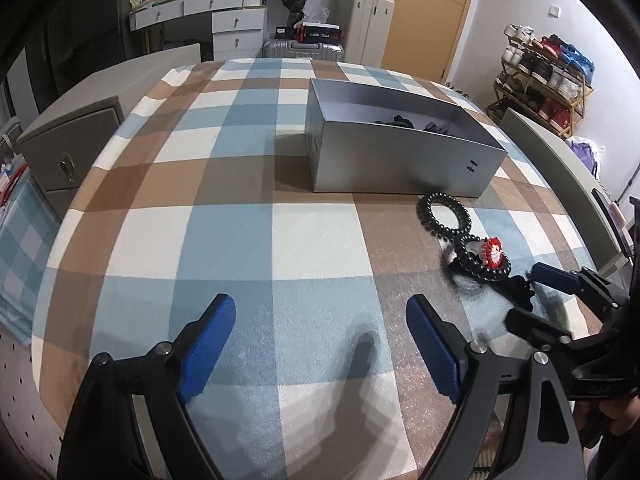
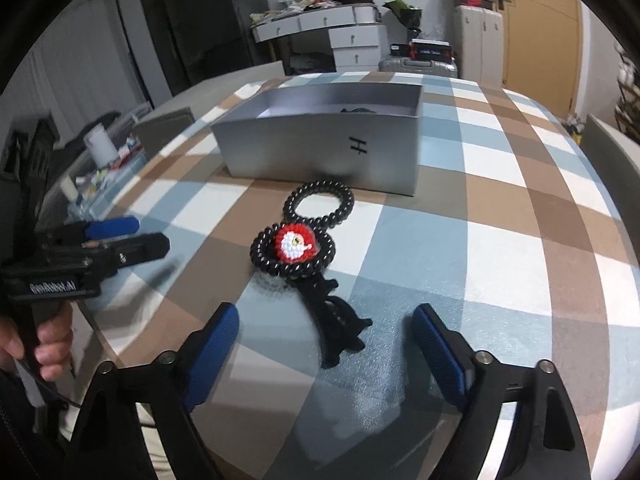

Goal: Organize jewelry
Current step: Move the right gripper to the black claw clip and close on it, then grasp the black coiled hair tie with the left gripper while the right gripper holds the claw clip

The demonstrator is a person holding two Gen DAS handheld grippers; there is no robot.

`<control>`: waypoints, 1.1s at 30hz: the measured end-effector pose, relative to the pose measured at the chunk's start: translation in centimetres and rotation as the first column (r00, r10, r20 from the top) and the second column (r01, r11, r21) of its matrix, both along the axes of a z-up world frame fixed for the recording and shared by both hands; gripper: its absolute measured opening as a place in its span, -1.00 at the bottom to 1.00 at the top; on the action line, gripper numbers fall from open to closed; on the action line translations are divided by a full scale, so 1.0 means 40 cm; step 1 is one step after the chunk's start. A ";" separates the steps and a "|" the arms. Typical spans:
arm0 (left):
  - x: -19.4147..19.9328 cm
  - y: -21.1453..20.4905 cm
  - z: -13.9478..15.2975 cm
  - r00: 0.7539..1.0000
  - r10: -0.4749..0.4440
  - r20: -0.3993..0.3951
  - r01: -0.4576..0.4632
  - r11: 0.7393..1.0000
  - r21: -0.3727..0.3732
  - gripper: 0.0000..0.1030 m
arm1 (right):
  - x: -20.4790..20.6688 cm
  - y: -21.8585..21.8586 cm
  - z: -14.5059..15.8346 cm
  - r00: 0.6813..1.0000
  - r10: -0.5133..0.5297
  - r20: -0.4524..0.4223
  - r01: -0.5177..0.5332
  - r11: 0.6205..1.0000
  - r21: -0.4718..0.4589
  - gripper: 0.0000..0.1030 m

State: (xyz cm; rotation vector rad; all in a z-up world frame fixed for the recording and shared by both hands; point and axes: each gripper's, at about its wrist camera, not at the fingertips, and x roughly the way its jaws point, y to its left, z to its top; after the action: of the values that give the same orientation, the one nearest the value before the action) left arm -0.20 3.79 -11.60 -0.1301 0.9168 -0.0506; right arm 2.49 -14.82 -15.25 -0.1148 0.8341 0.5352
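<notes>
A silver open box (image 1: 400,160) (image 2: 320,148) stands on the checked tablecloth (image 1: 248,184), with dark items (image 1: 396,121) inside. In front of it lie a black spiral hair tie (image 1: 422,210) (image 2: 320,185), a second spiral tie (image 2: 280,268) carrying a red and white crochet ornament (image 1: 494,250) (image 2: 294,245), and a black claw clip (image 1: 520,288) (image 2: 340,332). My right gripper (image 2: 325,312) (image 1: 528,292) is open, and the clip lies between its fingers untouched. My left gripper (image 1: 320,302) (image 2: 154,234) is open over bare cloth, left of the jewelry.
A grey cabinet (image 1: 68,148) stands off the table's left edge and a grey chair back (image 1: 560,168) at the right. Behind are a white dresser (image 1: 236,28), suitcases (image 1: 304,50) and a shoe rack (image 1: 544,76). A person's hand (image 2: 48,340) holds the left gripper.
</notes>
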 end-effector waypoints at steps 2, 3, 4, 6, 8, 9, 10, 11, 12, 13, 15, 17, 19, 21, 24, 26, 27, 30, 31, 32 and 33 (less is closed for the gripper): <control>0.001 0.000 -0.004 1.000 -0.007 -0.009 0.006 1.000 -0.011 0.63 | -0.006 0.010 -0.005 1.000 0.001 0.028 0.001 0.999 -0.046 0.58; 0.001 -0.002 -0.005 1.000 -0.008 -0.014 0.008 1.000 -0.014 0.63 | -0.009 0.014 -0.006 0.999 0.000 0.041 0.003 0.998 -0.063 0.43; 0.000 -0.002 -0.006 1.000 -0.007 -0.016 0.007 1.000 -0.015 0.63 | -0.010 0.015 -0.006 0.999 -0.007 0.054 0.011 0.997 -0.077 0.33; 0.000 -0.001 -0.008 1.000 -0.009 -0.016 0.008 1.000 -0.020 0.63 | -0.009 0.017 -0.005 0.997 -0.022 0.071 0.028 0.995 -0.093 0.00; 0.000 -0.002 -0.008 1.000 -0.018 -0.018 0.018 0.999 -0.031 0.63 | -0.007 0.014 -0.004 0.996 -0.035 0.078 0.042 0.994 -0.097 -0.23; 0.002 -0.003 -0.008 0.999 -0.024 -0.021 0.023 0.999 -0.032 0.63 | -0.007 0.011 -0.003 0.996 -0.037 0.081 0.045 0.994 -0.097 -0.40; 0.004 -0.003 -0.007 0.999 -0.027 -0.022 0.027 0.999 -0.031 0.63 | -0.010 0.010 -0.003 0.996 -0.035 0.087 0.044 0.994 -0.100 -0.41; 0.006 -0.003 -0.005 0.999 -0.029 -0.021 0.028 0.999 -0.030 0.63 | -0.013 0.010 -0.003 0.995 -0.026 0.094 0.036 0.994 -0.107 -0.43; 0.007 -0.002 -0.002 0.999 -0.029 -0.019 0.028 0.999 -0.029 0.63 | -0.015 0.011 -0.003 0.995 -0.019 0.099 0.031 0.993 -0.112 -0.45; 0.009 -0.001 0.001 0.999 -0.028 -0.017 0.028 0.999 -0.029 0.63 | -0.019 0.011 -0.003 0.995 -0.011 0.102 0.023 0.993 -0.113 -0.46; 0.013 0.000 0.008 1.000 -0.025 -0.013 0.025 0.999 -0.027 0.63 | -0.024 0.008 -0.002 0.995 -0.004 0.102 0.015 0.994 -0.107 -0.50; 0.017 -0.002 0.015 1.000 -0.023 -0.010 0.022 0.999 -0.023 0.63 | -0.032 0.006 0.002 0.994 0.001 0.110 0.010 0.996 -0.094 -0.52; 0.022 -0.006 0.019 1.000 -0.027 -0.010 0.027 0.999 -0.021 0.63 | -0.040 0.004 0.008 0.992 0.008 0.125 0.003 0.996 -0.087 -0.53; 0.027 -0.013 0.023 0.999 -0.039 -0.007 0.039 0.999 -0.017 0.63 | -0.047 0.001 0.012 0.990 0.009 0.140 0.003 0.996 -0.087 -0.53; 0.030 -0.029 0.036 0.998 -0.065 0.011 0.065 0.998 0.000 0.63 | -0.045 -0.021 0.008 0.993 -0.005 0.118 0.012 0.998 -0.054 -0.53; 0.031 -0.039 0.046 0.996 -0.084 0.020 0.084 0.996 0.005 0.63 | -0.043 -0.045 0.009 0.995 -0.026 0.097 0.027 1.000 -0.014 -0.53; 0.033 -0.043 0.049 0.996 -0.091 0.021 0.091 0.996 0.005 0.63 | -0.044 -0.056 0.012 0.995 -0.036 0.090 0.036 0.999 0.004 -0.53; 0.043 -0.057 0.052 0.993 -0.116 0.014 0.116 0.993 0.003 0.63 | -0.054 -0.081 0.019 0.996 -0.052 0.073 0.049 0.998 0.043 -0.53; 0.047 -0.061 0.052 0.992 -0.122 0.010 0.122 0.992 0.002 0.63 | -0.058 -0.087 0.020 0.996 -0.052 0.068 0.048 0.997 0.055 -0.53; 0.051 -0.066 0.053 0.992 -0.127 0.008 0.127 0.992 0.002 0.63 | -0.063 -0.092 0.023 0.997 -0.049 0.063 0.044 0.997 0.070 -0.53; 0.055 -0.072 0.054 0.991 -0.134 0.005 0.134 0.991 -0.001 0.63 | -0.067 -0.097 0.025 0.997 -0.043 0.058 0.038 0.996 0.084 -0.53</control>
State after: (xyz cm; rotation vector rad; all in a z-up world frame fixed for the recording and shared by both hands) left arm 2.00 0.92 -9.44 -0.0688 0.9200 -0.1763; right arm -0.20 -18.70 -14.24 -0.0376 0.7530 0.5247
